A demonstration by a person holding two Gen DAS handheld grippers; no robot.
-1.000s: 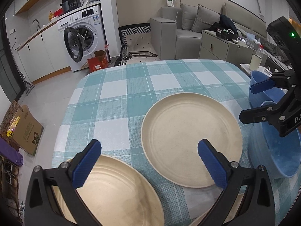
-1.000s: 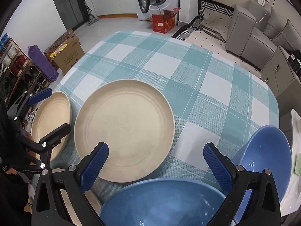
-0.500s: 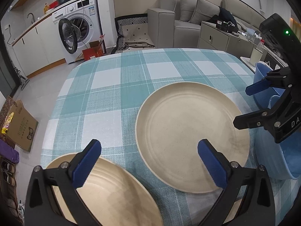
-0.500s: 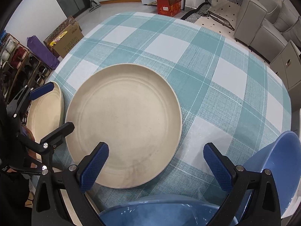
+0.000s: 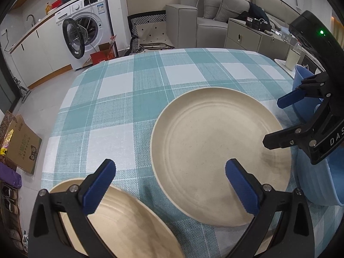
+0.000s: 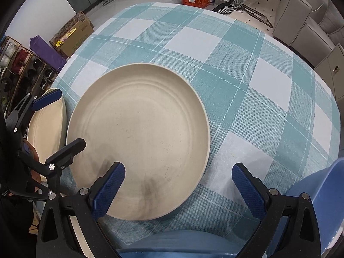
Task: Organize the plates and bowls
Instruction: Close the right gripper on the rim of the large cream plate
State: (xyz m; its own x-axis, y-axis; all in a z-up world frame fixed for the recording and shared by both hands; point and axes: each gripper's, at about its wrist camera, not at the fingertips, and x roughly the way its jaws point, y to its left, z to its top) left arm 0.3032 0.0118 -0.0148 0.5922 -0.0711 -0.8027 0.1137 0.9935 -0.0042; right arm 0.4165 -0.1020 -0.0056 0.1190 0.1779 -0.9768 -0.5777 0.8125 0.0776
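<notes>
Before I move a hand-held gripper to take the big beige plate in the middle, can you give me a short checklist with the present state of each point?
1. Left hand-held gripper open and empty: ok.
2. Right hand-held gripper open and empty: ok.
3. Middle beige plate lies flat on the checked tablecloth with nothing on it: ok.
4. Plate rim free to grasp: ok on the near edge; the second beige plate lies beside it, apart.
5. Blue bowls clear of the path: cannot tell, they sit very close to the right gripper.
6. Third plate partly hidden under the grippers: cannot tell.
</notes>
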